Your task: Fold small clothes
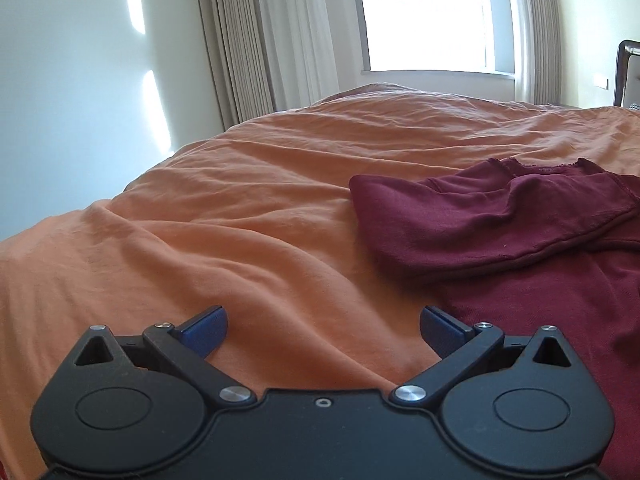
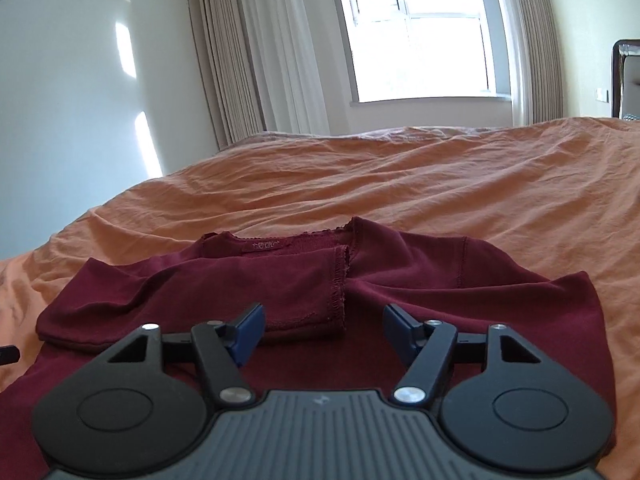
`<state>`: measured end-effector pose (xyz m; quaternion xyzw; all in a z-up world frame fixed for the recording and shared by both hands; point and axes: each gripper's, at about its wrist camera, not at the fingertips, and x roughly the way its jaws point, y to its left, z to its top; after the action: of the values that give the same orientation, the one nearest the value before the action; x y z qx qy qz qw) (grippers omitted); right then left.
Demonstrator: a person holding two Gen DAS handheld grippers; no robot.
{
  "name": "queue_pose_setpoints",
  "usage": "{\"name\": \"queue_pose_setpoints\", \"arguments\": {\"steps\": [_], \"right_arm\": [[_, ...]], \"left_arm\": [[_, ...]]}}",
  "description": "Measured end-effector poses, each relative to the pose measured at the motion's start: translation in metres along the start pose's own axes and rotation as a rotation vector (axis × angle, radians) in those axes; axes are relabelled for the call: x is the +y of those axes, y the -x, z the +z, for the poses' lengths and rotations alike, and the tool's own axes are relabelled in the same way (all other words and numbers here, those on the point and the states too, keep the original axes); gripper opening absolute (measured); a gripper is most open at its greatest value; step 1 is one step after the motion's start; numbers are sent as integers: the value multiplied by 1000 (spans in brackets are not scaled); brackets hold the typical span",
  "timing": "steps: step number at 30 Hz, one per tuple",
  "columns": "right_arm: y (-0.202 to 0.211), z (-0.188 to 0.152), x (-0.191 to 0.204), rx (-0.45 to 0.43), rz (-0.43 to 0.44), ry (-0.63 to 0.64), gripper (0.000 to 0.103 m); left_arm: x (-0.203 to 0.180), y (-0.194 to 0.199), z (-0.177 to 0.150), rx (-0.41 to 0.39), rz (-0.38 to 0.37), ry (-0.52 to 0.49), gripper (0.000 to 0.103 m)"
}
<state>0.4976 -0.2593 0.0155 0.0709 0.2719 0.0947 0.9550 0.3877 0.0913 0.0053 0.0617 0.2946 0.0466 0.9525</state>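
Note:
A dark red long-sleeved top (image 2: 400,280) lies flat on an orange bedsheet (image 2: 400,176), neckline away from me. Its left sleeve (image 2: 240,288) is folded across the chest. My right gripper (image 2: 323,322) is open and empty, low over the middle of the top. In the left wrist view the top (image 1: 500,232) lies to the right. My left gripper (image 1: 323,326) is open and empty over bare sheet (image 1: 240,208), its right fingertip at the top's left edge.
The bed's far edge meets a white wall (image 2: 60,120), beige curtains (image 2: 248,60) and a bright window (image 2: 420,40). A dark headboard (image 2: 624,80) stands at the far right. A small dark object (image 2: 8,354) shows at the left edge.

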Motion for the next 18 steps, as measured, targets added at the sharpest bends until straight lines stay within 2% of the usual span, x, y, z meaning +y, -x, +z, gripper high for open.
{"name": "queue_pose_setpoints", "arguments": {"steps": [2, 3, 4, 5, 6, 9, 12, 18], "right_arm": [[-14, 2, -1, 36, -30, -26, 58], [-19, 3, -2, 49, -31, -47, 46], [-21, 4, -4, 52, -28, -68, 27], [-22, 6, -4, 51, -29, -78, 16], [-20, 8, -2, 42, -38, -78, 10], [-5, 22, 5, -25, 15, -84, 8], [12, 47, 8, -73, 125, -190, 7], [38, 107, 29, -185, 269, -244, 3]], "left_arm": [[-7, -5, 1, -18, -13, -28, 102], [-11, -8, 1, -20, -17, -44, 102], [-14, -10, 2, -22, -20, -56, 102], [-19, -12, 3, -27, -28, -69, 102], [-23, -13, 3, -32, -37, -81, 102], [-28, -13, 4, -48, -65, -106, 102], [-31, -12, 3, -59, -93, -107, 102], [-33, -29, 10, -28, -112, -85, 97]]}}
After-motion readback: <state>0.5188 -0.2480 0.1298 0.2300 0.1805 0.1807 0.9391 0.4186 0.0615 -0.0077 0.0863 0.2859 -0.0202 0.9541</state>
